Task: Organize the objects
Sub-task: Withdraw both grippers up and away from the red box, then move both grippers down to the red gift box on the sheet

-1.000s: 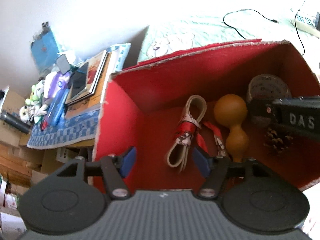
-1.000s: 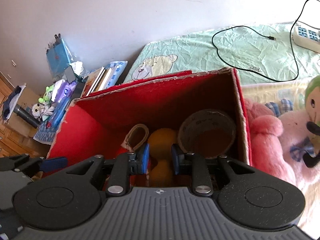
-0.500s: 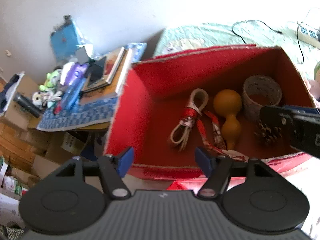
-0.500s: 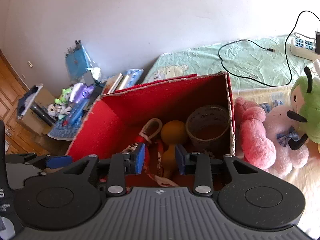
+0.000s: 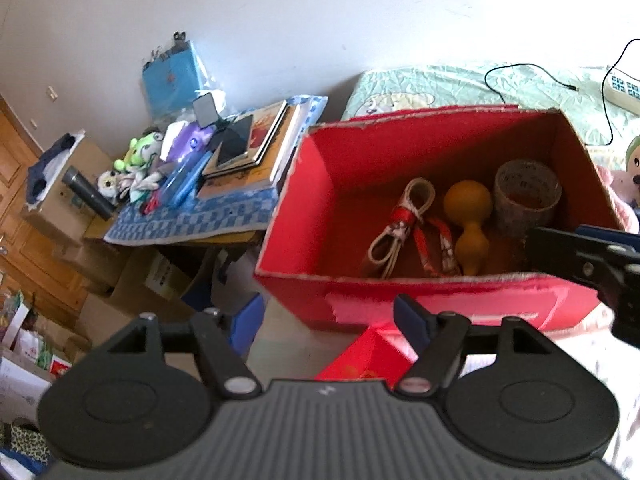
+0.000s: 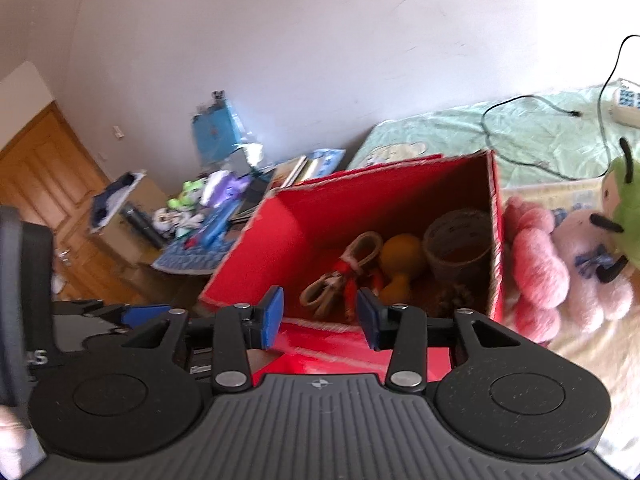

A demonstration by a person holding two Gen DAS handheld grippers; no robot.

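Note:
An open red box [image 5: 304, 216] [image 6: 248, 260] stands on the bed's edge. Inside lie a bundled strap [image 5: 400, 224] [image 6: 340, 276], a yellow gourd [image 5: 468, 216] [image 6: 400, 260], a tape roll [image 5: 524, 196] [image 6: 456, 248] and a pine cone [image 6: 452, 300]. My left gripper [image 5: 326, 320] hangs open and empty in front of the box's near wall. My right gripper [image 6: 320, 316] is open too, nothing between its blue pads [image 6: 274, 316], above the near rim. It enters the left wrist view at the right [image 5: 588, 256].
A red lid [image 5: 368, 360] lies below the box. Left stands a low table with books [image 5: 248, 148], small toys and a blue cloth. Pink [image 6: 536, 268] and green [image 6: 624, 196] plush toys lie right of the box. A black cable [image 5: 532, 76] and power strip lie behind.
Both grippers have drawn back and up out of the box, so the box looks smaller. The right gripper's fingers have spread wider apart.

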